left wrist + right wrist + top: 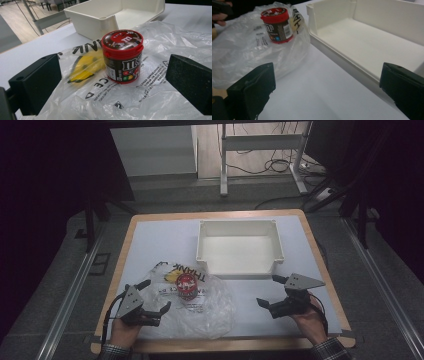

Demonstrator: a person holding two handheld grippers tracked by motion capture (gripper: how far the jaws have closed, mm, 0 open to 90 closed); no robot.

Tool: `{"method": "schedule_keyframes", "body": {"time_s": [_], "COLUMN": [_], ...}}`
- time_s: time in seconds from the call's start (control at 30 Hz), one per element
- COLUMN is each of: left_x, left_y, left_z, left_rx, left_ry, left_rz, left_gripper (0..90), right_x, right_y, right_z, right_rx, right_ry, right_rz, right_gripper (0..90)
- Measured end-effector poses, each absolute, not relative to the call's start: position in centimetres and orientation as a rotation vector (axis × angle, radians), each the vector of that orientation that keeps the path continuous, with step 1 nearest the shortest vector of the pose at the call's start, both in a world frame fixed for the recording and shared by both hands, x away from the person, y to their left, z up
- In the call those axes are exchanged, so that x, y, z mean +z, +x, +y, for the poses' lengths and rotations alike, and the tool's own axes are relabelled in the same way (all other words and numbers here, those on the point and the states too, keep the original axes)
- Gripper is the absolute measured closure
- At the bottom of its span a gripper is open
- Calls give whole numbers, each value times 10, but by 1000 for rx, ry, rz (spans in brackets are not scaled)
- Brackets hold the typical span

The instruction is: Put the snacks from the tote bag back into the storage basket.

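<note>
white counter (165, 240) before us, red candy tub (187, 286) upright on a clear plastic bag (210, 312), white bin (240, 247) at one o'clock of it, our left tongs (152, 295) wide, right tongs (269, 290) wide, both holding nothing

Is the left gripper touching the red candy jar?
Apart. The left gripper view shows the left gripper open, with bare plastic bag between each jaw and the red candy jar.
</note>
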State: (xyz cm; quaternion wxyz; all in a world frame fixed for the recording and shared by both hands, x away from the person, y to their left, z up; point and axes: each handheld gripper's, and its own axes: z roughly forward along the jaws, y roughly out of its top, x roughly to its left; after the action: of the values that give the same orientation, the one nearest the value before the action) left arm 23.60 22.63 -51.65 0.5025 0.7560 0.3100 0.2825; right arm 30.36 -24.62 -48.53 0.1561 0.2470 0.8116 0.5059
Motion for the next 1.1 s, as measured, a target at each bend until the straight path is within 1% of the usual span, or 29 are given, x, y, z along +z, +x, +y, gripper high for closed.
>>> {"method": "schedule_keyframes", "body": {"time_s": [0.5, 1.1], "left_x": [-516, -516], "left_y": [236, 236], "left_z": [228, 228], "left_rx": [660, 663], "left_ry": [1800, 1807], "left_rz": [748, 745], "left_gripper": [1, 1], "right_x": [-483, -485], "right_y": [303, 305], "right_z": [-243, -233], "right_rx": [1440, 1454], "right_ry": [683, 632], "right_rz": [2306, 2343], "right_gripper": [7, 7]}}
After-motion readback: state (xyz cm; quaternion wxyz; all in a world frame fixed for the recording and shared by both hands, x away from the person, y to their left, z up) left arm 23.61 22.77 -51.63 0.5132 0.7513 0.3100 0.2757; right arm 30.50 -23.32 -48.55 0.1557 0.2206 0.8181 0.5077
